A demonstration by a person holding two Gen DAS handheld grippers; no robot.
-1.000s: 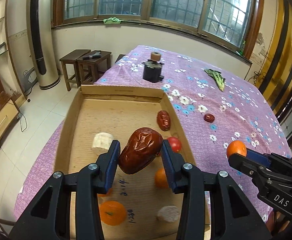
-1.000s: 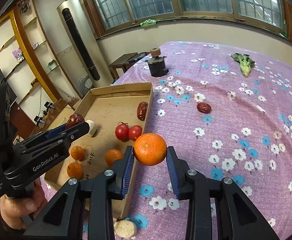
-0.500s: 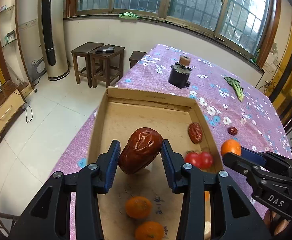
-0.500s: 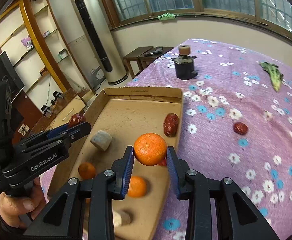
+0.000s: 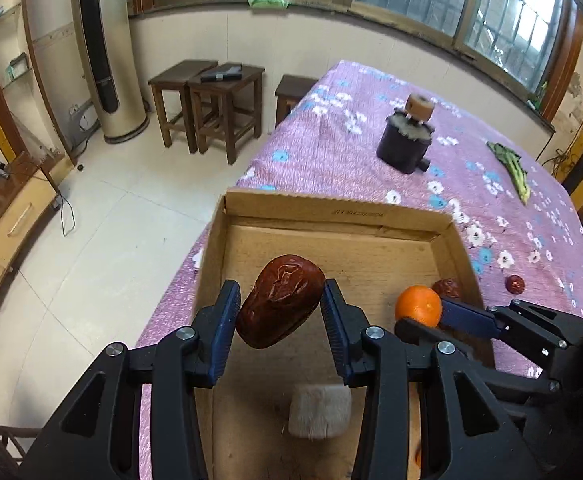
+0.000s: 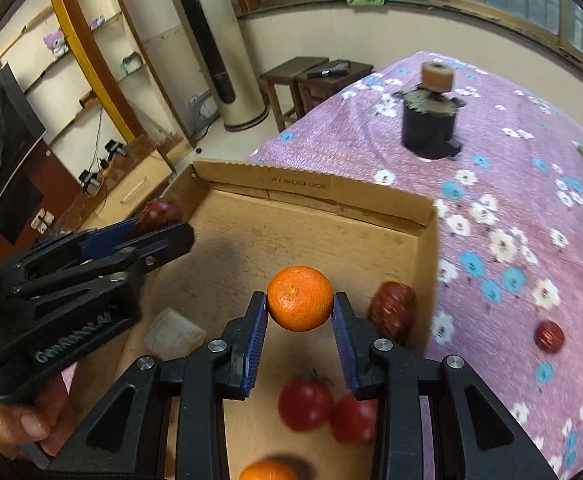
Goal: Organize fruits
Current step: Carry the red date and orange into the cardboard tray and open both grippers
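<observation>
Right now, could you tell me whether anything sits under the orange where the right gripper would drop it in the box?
Nothing visible blocks it: bare cardboard box floor lies beneath the orange in the right gripper. The date and tomatoes lie aside.

A wrinkled dark-red date [image 5: 280,301], a bright orange tangerine [image 6: 300,298], a tan cardboard box [image 5: 333,216], a purple tablecloth with white and blue flowers [image 6: 503,216].

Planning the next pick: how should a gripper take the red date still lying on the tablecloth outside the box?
Come from above and close across the narrow waist of the loose date. It lies on open cloth, apart from the cardboard box, so no side is blocked.
</observation>
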